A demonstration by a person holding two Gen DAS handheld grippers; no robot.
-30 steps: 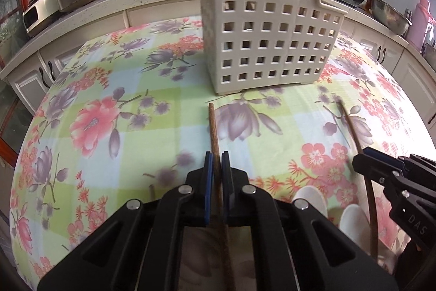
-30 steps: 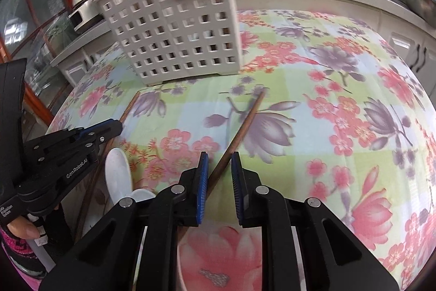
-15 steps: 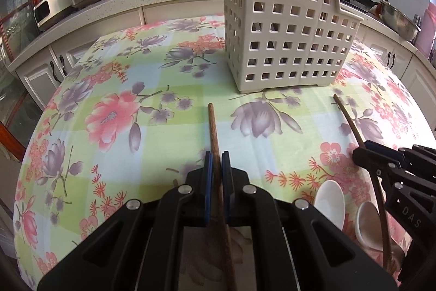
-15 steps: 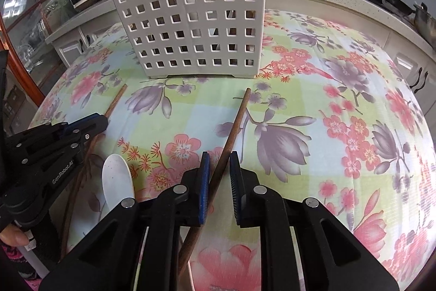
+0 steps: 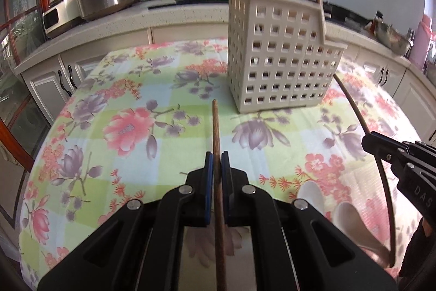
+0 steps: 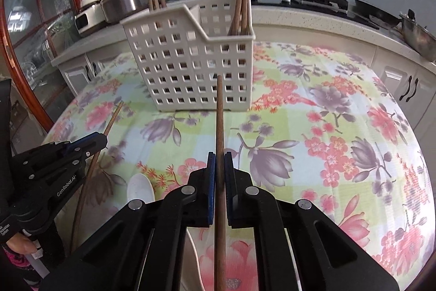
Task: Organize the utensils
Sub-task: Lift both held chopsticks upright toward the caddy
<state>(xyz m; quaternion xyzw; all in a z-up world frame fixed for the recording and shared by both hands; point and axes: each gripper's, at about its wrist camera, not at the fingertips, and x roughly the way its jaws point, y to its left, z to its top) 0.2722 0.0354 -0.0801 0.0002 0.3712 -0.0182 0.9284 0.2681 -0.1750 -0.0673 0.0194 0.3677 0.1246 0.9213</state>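
We've got the left hand-held gripper (image 5: pixel 217 160) pinching one wooden chopstick (image 5: pixel 216 127). The right hand-held gripper (image 6: pixel 219 161) just clamped another chopstick (image 6: pixel 219 113), both near the utensil basket (image 6: pixel 190 64).

table w/ floral cloth (image 6: pixel 340 105) carries the white slotted caddy (image 6: pixel 190 72) at the far side, plus two white spoons (image 5: pixel 351 222) near the front edge.

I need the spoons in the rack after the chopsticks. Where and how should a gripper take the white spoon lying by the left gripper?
Probably by its handle, not the bowl. The white spoon lies flat on the tablecloth, its wide bowl towards the rack; the handle, which runs back under the right gripper, looks narrower. Come from above, jaws across the handle.
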